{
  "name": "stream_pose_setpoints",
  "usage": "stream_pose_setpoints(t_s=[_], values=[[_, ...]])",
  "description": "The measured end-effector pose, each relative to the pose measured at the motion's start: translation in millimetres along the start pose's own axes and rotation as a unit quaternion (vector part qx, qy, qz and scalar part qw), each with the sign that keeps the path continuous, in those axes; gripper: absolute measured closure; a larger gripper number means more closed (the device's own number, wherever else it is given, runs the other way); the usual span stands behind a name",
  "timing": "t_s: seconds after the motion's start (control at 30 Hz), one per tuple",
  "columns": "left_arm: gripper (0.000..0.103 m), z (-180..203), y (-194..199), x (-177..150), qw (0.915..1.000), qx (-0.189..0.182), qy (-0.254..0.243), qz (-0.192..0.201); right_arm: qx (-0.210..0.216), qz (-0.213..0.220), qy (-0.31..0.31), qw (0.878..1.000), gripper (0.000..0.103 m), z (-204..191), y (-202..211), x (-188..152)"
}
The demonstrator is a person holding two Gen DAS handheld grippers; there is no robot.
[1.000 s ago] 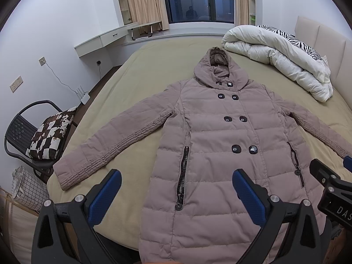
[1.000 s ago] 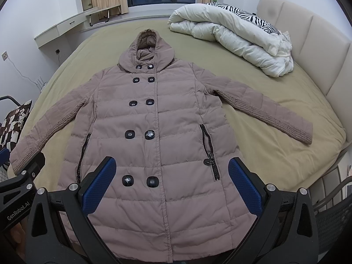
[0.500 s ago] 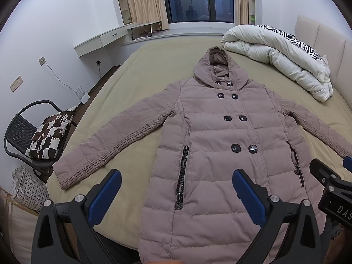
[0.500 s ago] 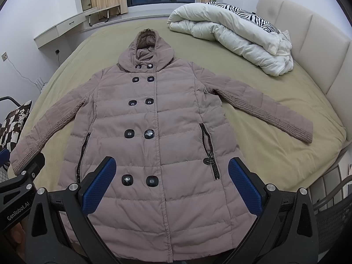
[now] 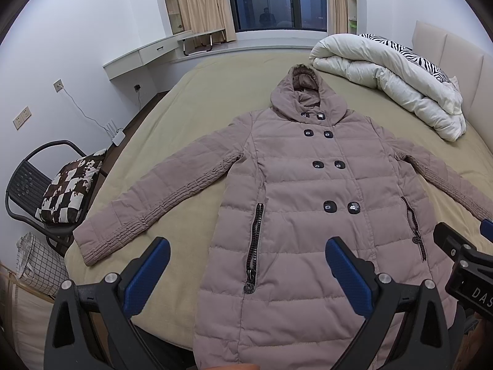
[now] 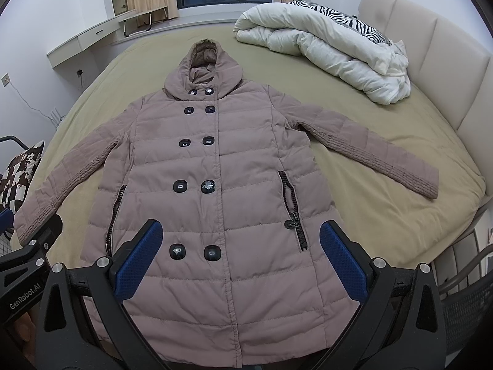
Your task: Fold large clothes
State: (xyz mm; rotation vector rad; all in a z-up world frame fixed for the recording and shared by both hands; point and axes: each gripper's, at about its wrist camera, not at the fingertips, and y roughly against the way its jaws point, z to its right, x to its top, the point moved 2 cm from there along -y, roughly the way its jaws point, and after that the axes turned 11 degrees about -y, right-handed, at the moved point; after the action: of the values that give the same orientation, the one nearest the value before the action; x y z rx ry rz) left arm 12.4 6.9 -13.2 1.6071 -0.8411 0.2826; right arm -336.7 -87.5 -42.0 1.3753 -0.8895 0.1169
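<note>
A long dusty-pink padded coat (image 6: pixel 222 185) lies flat, front up and buttoned, in the middle of the bed (image 6: pixel 385 215), hood toward twelve o'clock and hem at six. Its sleeves spread out to roughly eight and four o'clock, the cuffs near the bed's edges. The left gripper (image 5: pixel 246 274) hovers above the coat's lower left side with its blue pads wide apart, holding nothing. The right gripper (image 6: pixel 238 252) hangs over the hem near the lowest pair of buttons, spread equally wide and empty. A rolled white duvet (image 6: pixel 323 52) sits at one o'clock, well apart from the coat.
</note>
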Motion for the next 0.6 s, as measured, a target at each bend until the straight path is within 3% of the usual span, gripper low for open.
stream_pose_setpoints(t_s=[0.6], values=[[0.0,3.6,-2.0,0.4,1.0,0.004,-0.001,0.0,0.001,-0.001,-0.001,1.0,0.0,1.8,-1.7,-0.2]])
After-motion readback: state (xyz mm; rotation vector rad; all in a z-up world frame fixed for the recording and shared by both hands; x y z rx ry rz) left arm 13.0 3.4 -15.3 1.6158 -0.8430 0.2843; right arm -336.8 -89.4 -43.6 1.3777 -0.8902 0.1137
